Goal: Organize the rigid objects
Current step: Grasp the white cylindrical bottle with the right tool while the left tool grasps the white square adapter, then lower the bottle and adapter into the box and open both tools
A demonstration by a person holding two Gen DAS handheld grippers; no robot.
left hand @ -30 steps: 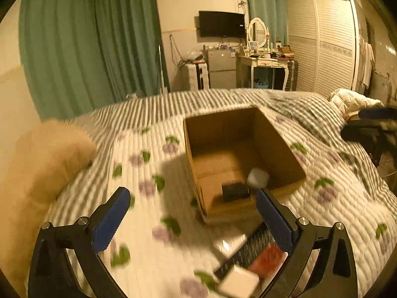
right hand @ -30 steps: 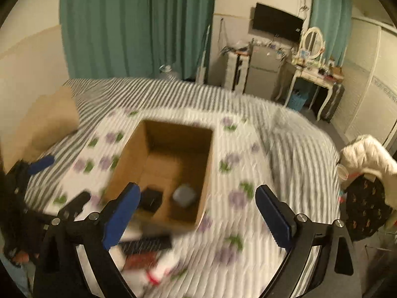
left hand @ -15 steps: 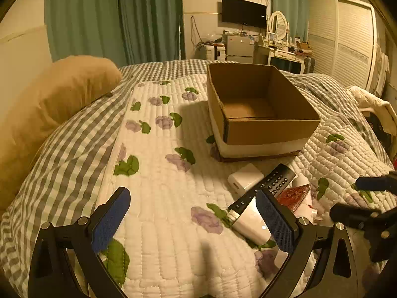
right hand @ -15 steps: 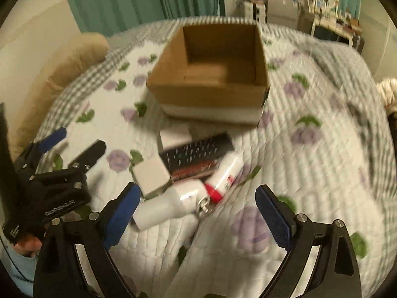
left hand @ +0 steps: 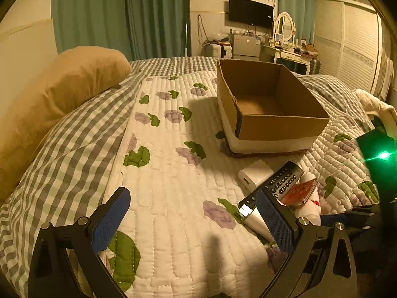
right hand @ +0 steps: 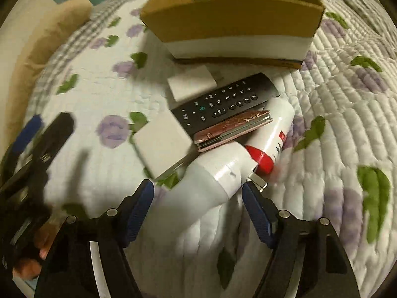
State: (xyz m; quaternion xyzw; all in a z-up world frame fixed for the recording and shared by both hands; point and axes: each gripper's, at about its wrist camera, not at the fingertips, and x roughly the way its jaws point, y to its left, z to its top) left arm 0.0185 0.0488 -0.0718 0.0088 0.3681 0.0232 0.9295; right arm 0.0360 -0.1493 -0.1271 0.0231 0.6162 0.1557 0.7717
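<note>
An open cardboard box [left hand: 270, 121] [right hand: 233, 17] sits on the quilted bed. In front of it lies a pile: a black remote [right hand: 223, 104] [left hand: 280, 181], a white charger block [right hand: 191, 85] [left hand: 255, 173], a white square box [right hand: 161, 144], a pink patterned wallet [right hand: 233, 129] [left hand: 300, 191], a white tube with a red cap [right hand: 273, 129] and a white bottle-shaped device [right hand: 206, 181]. My right gripper [right hand: 197, 203] is open, low over the white device, its jaws on either side of it. My left gripper [left hand: 191, 221] is open and empty above the quilt, left of the pile.
A tan pillow [left hand: 57, 94] lies at the bed's left side. The left gripper shows at the left edge of the right wrist view [right hand: 37, 139]. A dresser, TV and wardrobe stand beyond the bed. A white garment [left hand: 374, 104] lies at the far right.
Both grippers dropped from above the box toward the pile. The right gripper moved in close, so its jaws now straddle the white device. The left gripper lowered a little over the quilt.
</note>
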